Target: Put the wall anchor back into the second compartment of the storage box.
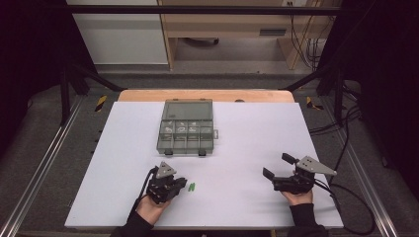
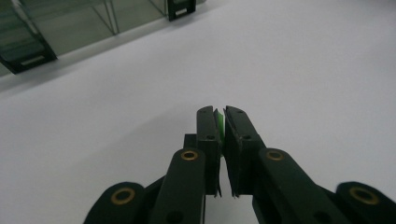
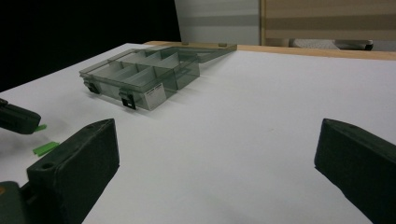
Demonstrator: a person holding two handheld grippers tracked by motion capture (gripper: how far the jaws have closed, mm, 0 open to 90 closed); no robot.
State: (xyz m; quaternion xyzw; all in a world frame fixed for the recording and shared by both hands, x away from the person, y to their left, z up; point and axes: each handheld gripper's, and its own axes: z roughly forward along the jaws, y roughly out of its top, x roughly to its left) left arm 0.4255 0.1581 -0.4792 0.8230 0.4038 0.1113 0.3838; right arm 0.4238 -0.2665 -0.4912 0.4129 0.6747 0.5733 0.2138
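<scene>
On the white table (image 1: 257, 148) the left gripper (image 1: 182, 183) lies low near the front edge, held by the person's left hand (image 1: 150, 207), and its jaws are pressed together on a small green piece (image 2: 218, 123) — in the left gripper view this thin green piece stands between the two black pads, close to their tips. A second green piece (image 1: 191, 187) lies flat on the table just beside the tips of the left gripper; in the right gripper view it shows as a small green strip (image 3: 45, 148) at the left side, with another bit of green at the tip of the left gripper (image 3: 18, 120) above it. The right gripper (image 1: 276, 167) rests well apart on the right side of the table, held by the right hand (image 1: 297, 197); its jaws stand wide, and nothing is between them. Farther back, near the middle of the table, there is a transparent grey compartment box (image 1: 187, 132) with its lid open and lying back. Some of its compartments in the rear row hold small pale things — they are too small to tell what they are. The box is apart from both grippers.
</scene>
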